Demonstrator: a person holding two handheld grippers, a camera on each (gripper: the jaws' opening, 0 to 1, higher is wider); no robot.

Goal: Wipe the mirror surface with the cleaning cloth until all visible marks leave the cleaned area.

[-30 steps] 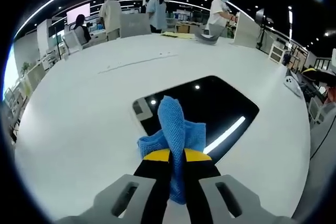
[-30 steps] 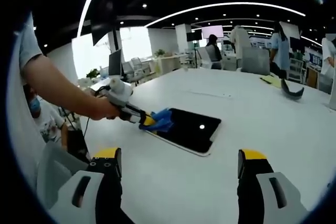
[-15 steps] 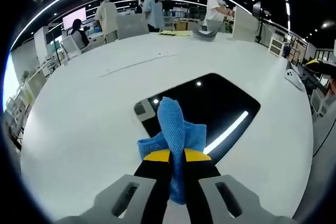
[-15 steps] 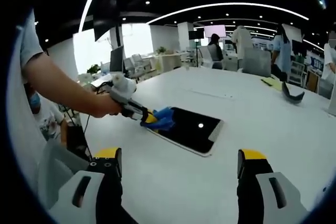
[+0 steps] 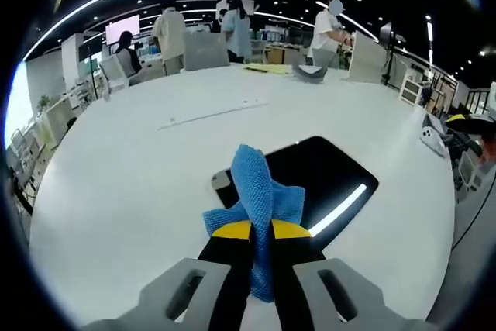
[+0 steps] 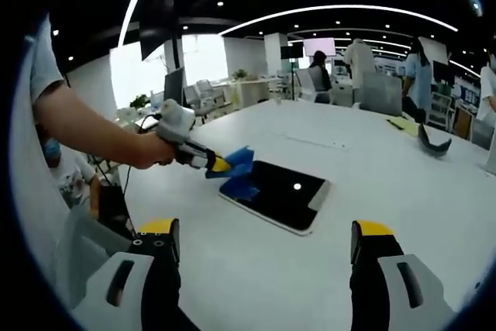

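the mirror (image 5: 322, 180) lies flat on the white worktop (image 5: 116, 191), dark glass reflecting a ceiling light strip. the blue cleaning cloth (image 5: 260, 199) is pinched in the closed jaws of the left hand-held gripper (image 5: 260, 232). in the right gripper view the cloth (image 6: 239, 164) hangs at the mirror's (image 6: 283, 195) near-left corner, seemingly lifted just above it, with a person's hand (image 6: 147, 153) on that hand-held gripper (image 6: 218, 164). the right hand-held gripper (image 6: 263, 239) hovers near the mirror, jaws spread wide, gripping nothing.
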